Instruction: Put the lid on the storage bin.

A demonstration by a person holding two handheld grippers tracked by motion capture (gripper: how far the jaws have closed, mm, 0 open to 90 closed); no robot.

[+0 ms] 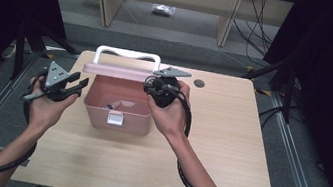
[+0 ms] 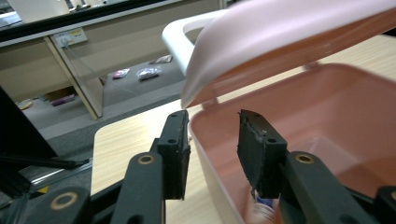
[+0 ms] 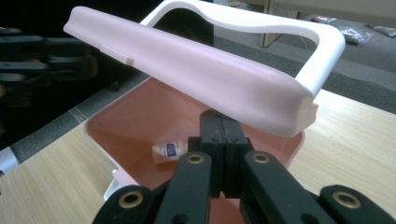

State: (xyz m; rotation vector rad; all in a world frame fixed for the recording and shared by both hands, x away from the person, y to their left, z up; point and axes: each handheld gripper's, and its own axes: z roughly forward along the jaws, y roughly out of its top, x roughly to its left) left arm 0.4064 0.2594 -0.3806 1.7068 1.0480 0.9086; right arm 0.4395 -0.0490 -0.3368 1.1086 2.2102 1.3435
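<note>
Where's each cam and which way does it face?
High view: above the person's side, looking forward and down on the table; forearms, both hands.
Left gripper view: rides the left gripper, faces the box wall; open jaws straddle it.
Right gripper view: rides the right gripper, shut, under the lid.
All share box and lid.

Storage box [image 1: 117,111] sits mid-bench [image 1: 226,148], lid [image 1: 120,71] raised over its back edge. Small bottle [image 3: 169,151] lies in it. My left hand-held gripper [image 1: 78,85] just left of box, right hand-held gripper [image 1: 151,87] at lid's right end.
</note>
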